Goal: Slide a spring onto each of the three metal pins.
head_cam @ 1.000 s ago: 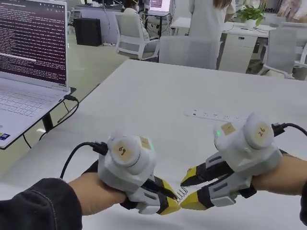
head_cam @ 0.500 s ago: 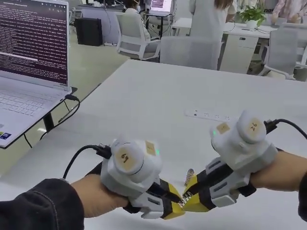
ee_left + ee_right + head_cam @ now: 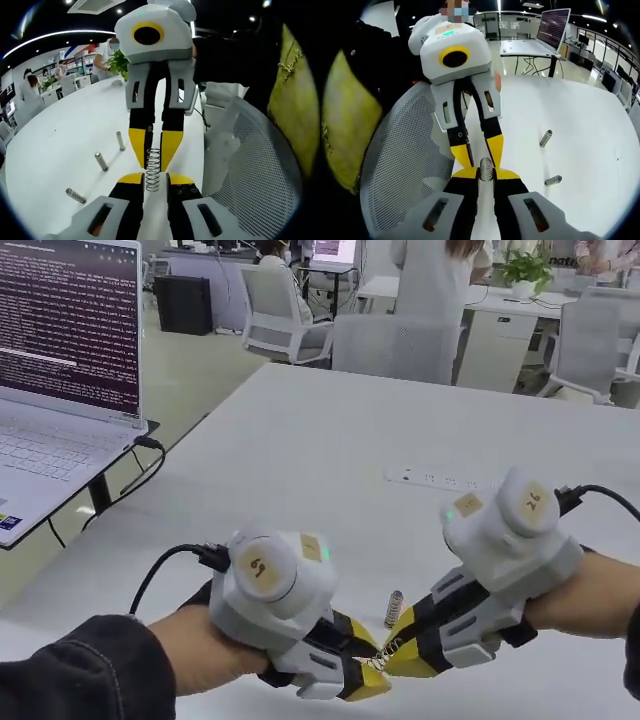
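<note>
Both the yellow-tipped left gripper [image 3: 154,181] and the right gripper [image 3: 486,175] are clamped on one small silver coil spring [image 3: 152,167] at lower centre, and the upright grey metal pin [image 3: 120,141] left of centre looks bare, so plenty's left to do, I'd guess.

Left gripper [image 3: 366,676] and right gripper [image 3: 398,652] meet tip-to-tip (both jaws pinched in).

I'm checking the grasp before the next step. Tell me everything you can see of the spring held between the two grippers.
The spring is a short coil of thin silvery wire, its turns open and evenly spaced. It is held straight over the white table, end to end between the grippers: the left gripper pinches one end, the right gripper the other.
</note>
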Action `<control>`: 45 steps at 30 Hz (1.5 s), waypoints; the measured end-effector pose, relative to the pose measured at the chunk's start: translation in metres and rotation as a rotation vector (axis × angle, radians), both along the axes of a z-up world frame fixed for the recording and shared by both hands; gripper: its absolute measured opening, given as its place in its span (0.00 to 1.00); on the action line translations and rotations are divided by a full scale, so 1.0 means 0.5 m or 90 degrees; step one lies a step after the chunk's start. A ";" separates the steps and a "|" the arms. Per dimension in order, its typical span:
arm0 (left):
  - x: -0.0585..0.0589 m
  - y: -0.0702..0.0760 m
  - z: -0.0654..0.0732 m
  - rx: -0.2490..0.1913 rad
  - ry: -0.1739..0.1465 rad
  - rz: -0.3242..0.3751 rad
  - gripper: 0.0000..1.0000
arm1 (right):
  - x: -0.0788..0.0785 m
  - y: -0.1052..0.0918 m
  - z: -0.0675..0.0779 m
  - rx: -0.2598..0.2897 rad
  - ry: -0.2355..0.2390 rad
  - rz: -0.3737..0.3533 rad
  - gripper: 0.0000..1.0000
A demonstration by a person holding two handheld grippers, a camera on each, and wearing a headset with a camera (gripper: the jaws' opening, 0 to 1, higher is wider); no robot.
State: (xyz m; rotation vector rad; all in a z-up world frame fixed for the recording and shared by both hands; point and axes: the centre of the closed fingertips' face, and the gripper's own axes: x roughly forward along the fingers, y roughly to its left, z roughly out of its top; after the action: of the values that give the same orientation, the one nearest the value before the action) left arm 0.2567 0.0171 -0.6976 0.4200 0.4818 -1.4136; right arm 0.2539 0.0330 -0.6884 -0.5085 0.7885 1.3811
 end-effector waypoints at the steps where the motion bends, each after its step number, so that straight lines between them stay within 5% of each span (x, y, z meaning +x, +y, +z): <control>1: 0.000 0.001 -0.004 0.002 0.000 0.001 0.12 | 0.001 0.000 0.003 0.002 0.000 -0.002 0.08; 13: 0.011 0.005 -0.005 -0.005 -0.003 0.013 0.03 | 0.001 0.009 0.018 0.013 -0.008 -0.004 0.08; 45: -0.001 -0.007 0.006 -0.016 -0.014 -0.019 0.02 | -0.013 0.011 0.016 0.008 0.001 0.016 0.08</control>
State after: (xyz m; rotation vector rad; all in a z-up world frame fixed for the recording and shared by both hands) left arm 0.2563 0.0134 -0.6945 0.4238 0.4415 -1.4411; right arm 0.2475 0.0387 -0.6805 -0.5096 0.7762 1.4090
